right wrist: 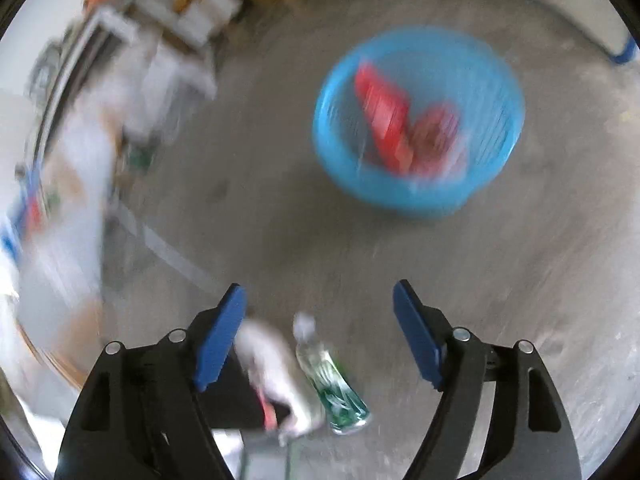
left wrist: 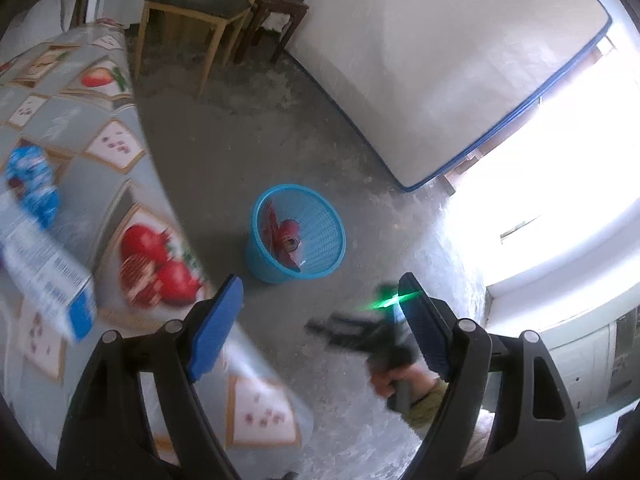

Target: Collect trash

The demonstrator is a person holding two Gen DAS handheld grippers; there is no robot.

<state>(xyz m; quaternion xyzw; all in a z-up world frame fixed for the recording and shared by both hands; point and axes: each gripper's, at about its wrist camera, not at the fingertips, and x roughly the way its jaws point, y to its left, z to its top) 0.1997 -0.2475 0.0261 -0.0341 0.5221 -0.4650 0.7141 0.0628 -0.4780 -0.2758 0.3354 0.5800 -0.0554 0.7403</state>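
My right gripper [right wrist: 318, 334] gapes wide and empty above the floor; the plastic bottle [right wrist: 330, 380] lies below, cap pointing toward the blue basket [right wrist: 420, 196].

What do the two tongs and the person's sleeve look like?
Both the left tongs and the right tongs have black plastic arms with cut-out slots, silver rivets at the joints, and flat blue pads with a ribbed surface. The right hand wears an olive-green sleeve. No cables are visible.
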